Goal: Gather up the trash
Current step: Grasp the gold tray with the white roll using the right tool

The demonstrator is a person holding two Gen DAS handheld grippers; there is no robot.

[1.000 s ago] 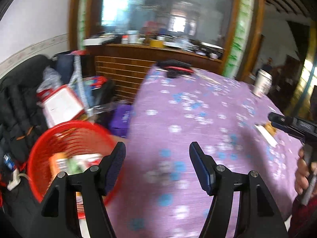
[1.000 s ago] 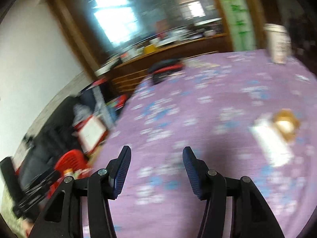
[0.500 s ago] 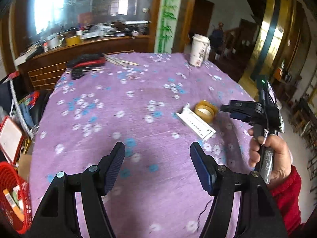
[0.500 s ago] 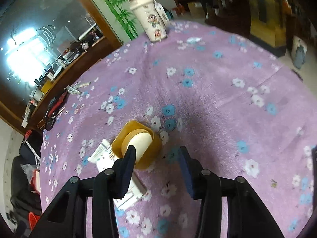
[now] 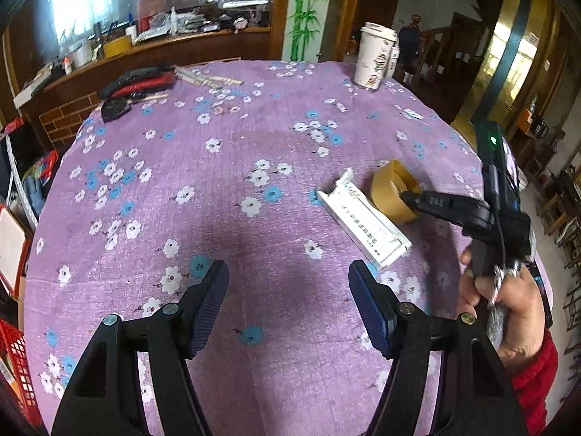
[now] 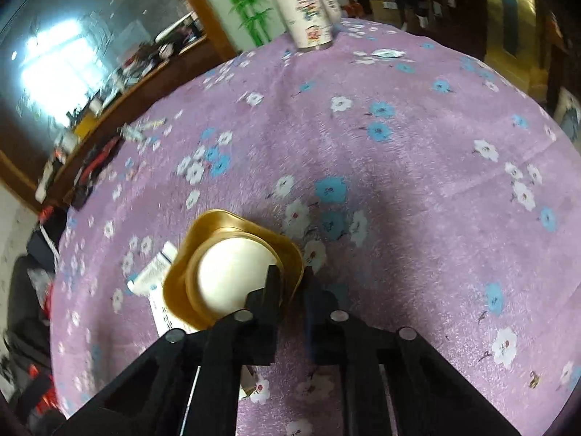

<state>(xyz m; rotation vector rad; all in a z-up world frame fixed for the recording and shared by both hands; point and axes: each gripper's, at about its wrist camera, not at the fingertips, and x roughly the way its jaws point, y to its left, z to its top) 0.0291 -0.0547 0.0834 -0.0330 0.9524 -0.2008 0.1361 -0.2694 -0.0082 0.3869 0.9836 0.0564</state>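
Observation:
A small gold plastic cup point(image 6: 232, 265) with a white inside sits on the purple flowered tablecloth point(image 6: 417, 167). My right gripper point(image 6: 290, 283) is shut on the cup's near rim, one finger inside and one outside. In the left wrist view the cup point(image 5: 390, 190) shows with the right gripper point(image 5: 408, 196) on it. A flat white box point(image 5: 363, 219) lies beside the cup, touching it. My left gripper point(image 5: 288, 303) is open and empty above the cloth, short of the box.
A tall paper cup point(image 5: 374, 56) stands at the table's far edge, with a black and red tool point(image 5: 138, 81) and sticks at the far left. A red basket point(image 5: 14, 356) stands off the table's left side. A cluttered wooden counter runs behind.
My right gripper has moved down onto the gold cup and shut on its rim. My left gripper has swung from the red basket to over the table and stays open.

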